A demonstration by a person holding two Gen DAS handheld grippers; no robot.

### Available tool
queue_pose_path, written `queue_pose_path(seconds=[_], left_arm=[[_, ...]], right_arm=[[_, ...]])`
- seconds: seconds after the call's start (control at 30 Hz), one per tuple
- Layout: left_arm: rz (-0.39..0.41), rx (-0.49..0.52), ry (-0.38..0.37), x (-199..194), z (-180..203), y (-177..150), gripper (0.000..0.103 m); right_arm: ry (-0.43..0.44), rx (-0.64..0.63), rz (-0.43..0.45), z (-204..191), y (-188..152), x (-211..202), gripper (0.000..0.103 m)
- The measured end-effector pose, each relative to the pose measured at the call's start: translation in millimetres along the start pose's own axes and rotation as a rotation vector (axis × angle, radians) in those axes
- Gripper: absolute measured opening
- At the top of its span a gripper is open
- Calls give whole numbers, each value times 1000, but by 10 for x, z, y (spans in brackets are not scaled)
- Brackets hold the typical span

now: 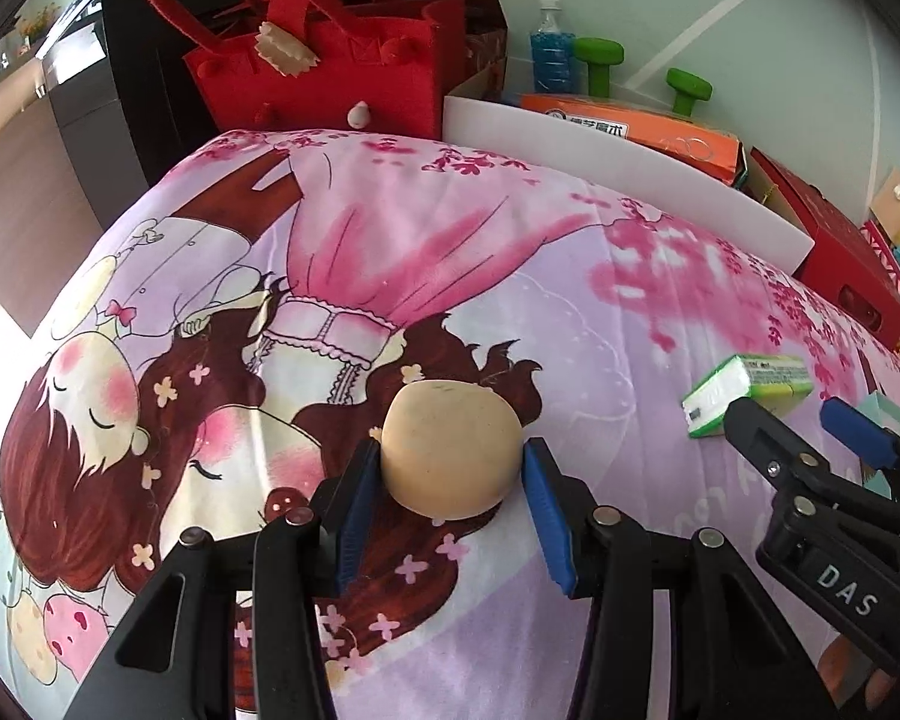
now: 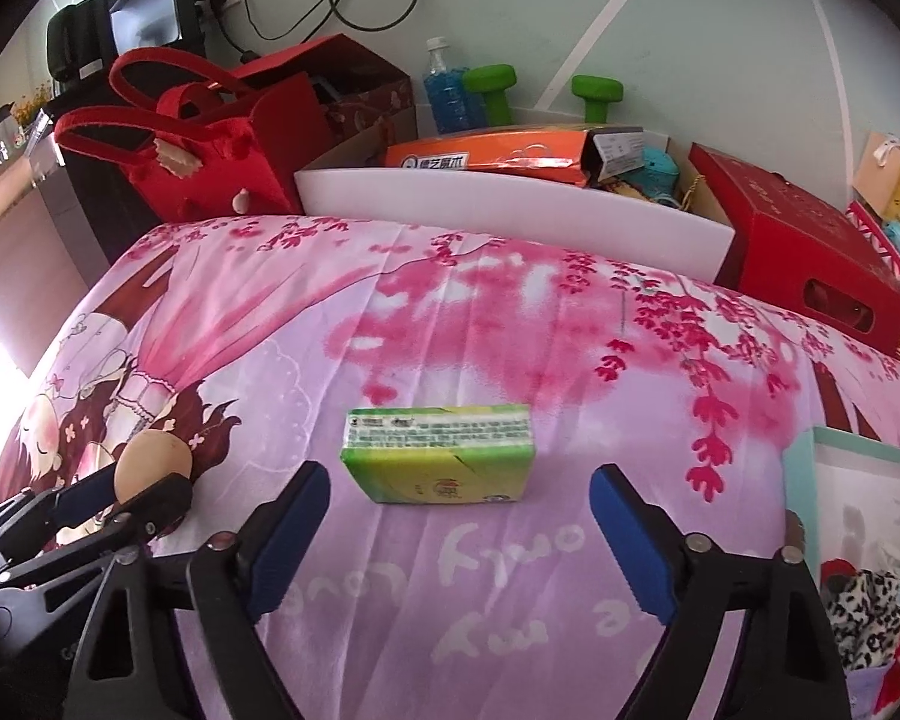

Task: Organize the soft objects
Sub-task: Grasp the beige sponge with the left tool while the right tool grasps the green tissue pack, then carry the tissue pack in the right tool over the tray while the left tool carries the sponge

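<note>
A tan squishy bun point(image 1: 452, 451) sits on the cartoon-print pink blanket point(image 1: 390, 252), pinched between the blue pads of the left gripper point(image 1: 452, 468), which touch both of its sides. To the bun's right lies a green tissue pack point(image 2: 438, 453), flat on the blanket just ahead of the right gripper point(image 2: 459, 516), whose jaws are spread wide to either side without touching it. Beyond the bun, past the blanket's far edge, stand a red felt tote point(image 1: 312, 69) and a white bin point(image 2: 510, 210).
</note>
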State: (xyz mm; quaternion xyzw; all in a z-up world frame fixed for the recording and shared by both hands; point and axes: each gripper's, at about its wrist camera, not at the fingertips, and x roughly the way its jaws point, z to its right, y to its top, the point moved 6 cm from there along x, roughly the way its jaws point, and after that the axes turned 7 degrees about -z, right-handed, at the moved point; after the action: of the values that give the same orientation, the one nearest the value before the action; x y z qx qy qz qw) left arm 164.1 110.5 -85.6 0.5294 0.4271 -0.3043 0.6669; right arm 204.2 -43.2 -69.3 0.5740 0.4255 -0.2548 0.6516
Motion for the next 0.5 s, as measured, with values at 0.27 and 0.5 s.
queue_pose_path(seconds=[0.27,0.5], left_arm=[[-4,7,-2,-2,15,-6,50],[-4,17,-13,-26,42,-12,50]], right_arm=[[15,-11,8,-51,32,18,65],[33,15,16,-8,19,-49,65]])
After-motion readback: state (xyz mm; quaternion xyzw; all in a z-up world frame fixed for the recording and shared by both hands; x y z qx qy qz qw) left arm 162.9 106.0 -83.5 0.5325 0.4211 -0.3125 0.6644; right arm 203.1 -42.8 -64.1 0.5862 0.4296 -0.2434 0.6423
